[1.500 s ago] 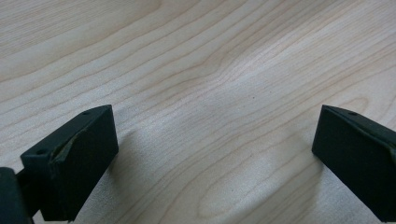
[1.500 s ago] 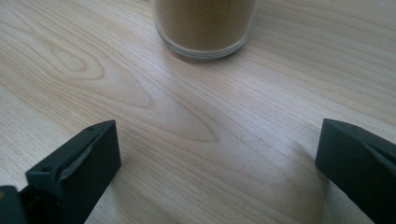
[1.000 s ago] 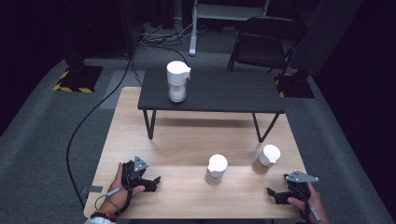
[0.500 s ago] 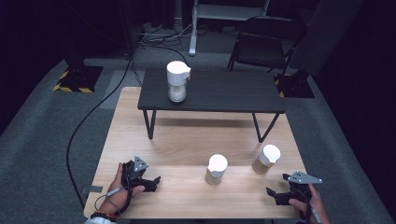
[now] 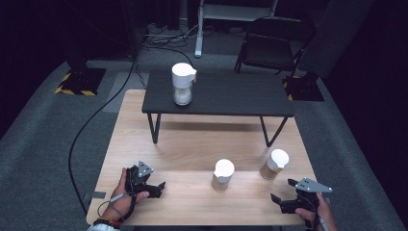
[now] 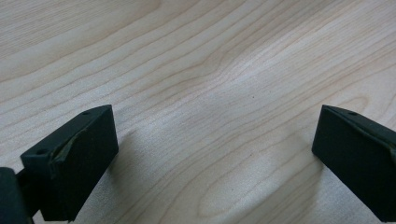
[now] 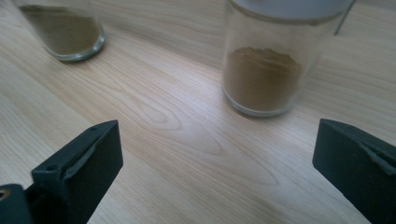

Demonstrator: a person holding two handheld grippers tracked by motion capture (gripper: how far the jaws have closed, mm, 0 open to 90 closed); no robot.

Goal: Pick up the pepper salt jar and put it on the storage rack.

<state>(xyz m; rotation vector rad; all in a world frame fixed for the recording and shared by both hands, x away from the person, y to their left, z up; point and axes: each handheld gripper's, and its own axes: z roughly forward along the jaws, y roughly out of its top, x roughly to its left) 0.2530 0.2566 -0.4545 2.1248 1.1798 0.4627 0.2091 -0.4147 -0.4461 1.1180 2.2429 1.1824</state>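
Setting: a wooden table (image 5: pixel 192 144) with a low black table (image 5: pixel 221 96) standing on its far half.
Left gripper (image 5: pixel 156 186): rests on the near-left part of the wood, jaws spread wide, nothing between them; its own view shows bare wood grain (image 6: pixel 205 116).
Right gripper (image 5: pixel 284 192): rests at the near-right edge, jaws likewise apart and empty, aimed toward the 2 jars.
Jar 1 (image 5: pixel 274 163): upright on the wood, nearest the right gripper, well apart from it; clear glass, white lid, brown powder (image 7: pixel 261 77) filling roughly the lower half.
Jar 2 (image 5: pixel 223 174): upright near the table's middle, left of jar 1, same build; in the right gripper view it sits at upper left (image 7: pixel 60 28).
Jug (image 5: pixel 183 84): a white-lidded container on the black table, holding white powder, far from both grippers.
Handling, judged: glass walls are stiff, smooth and breakable, so probably slippery under hard pads; part-filled, likely moderate in weight and bottom-heavy.
Hold point, judged: across the straight wall of jar 1 at mid-height, above the powder line and below the lid, jaws level, with a firm but unhurried squeeze and the jar kept upright.
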